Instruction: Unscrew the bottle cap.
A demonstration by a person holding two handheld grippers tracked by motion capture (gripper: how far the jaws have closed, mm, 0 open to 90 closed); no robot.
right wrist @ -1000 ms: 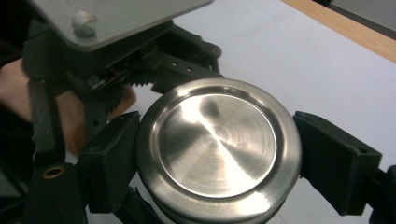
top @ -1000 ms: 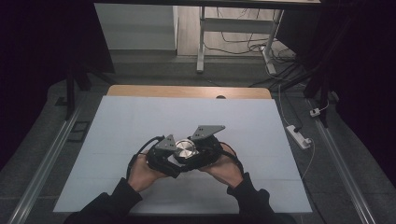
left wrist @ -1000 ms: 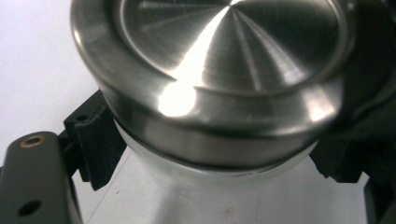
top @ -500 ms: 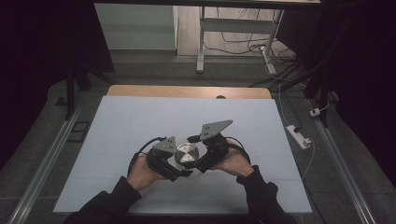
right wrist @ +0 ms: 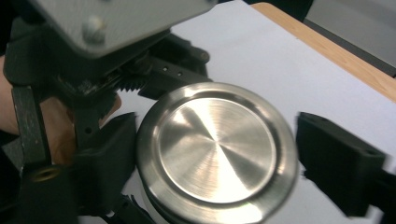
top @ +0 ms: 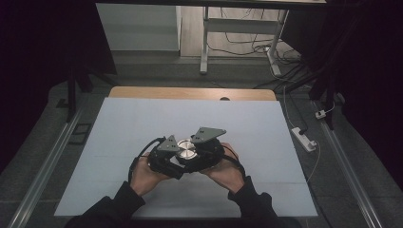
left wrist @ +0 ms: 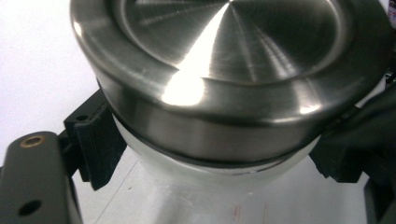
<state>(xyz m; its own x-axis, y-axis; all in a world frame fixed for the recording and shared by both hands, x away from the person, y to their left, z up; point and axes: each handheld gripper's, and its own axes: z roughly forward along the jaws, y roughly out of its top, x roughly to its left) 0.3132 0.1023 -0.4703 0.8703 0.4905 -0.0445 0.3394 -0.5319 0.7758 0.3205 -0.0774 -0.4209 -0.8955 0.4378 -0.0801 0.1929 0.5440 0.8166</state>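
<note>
The jar [top: 186, 159] sits near the desk's [top: 119, 123] 6 o'clock edge, glass, heavy and breakable, gripped below its slippery steel lid [right wrist: 217, 149] by the left gripper [top: 164, 159], while the right gripper's [top: 202, 151] jaws, just closing, flank the lid's rim, the best hold.

I looked down on a pale tabletop [top: 142, 118] with a strip of bare wood [top: 190, 93] along its far edge. Grey floor [top: 43, 142] lay around it, with a metal rail [top: 43, 171] on the left and another rail [top: 354, 180] on the right. A white power strip [top: 304, 138] sat on the floor at the right, its cable running off. Beyond stood a white desk leg [top: 205, 42], loose cables [top: 247, 40] and a pale cabinet [top: 138, 26]. The sides of the room were dark.
</note>
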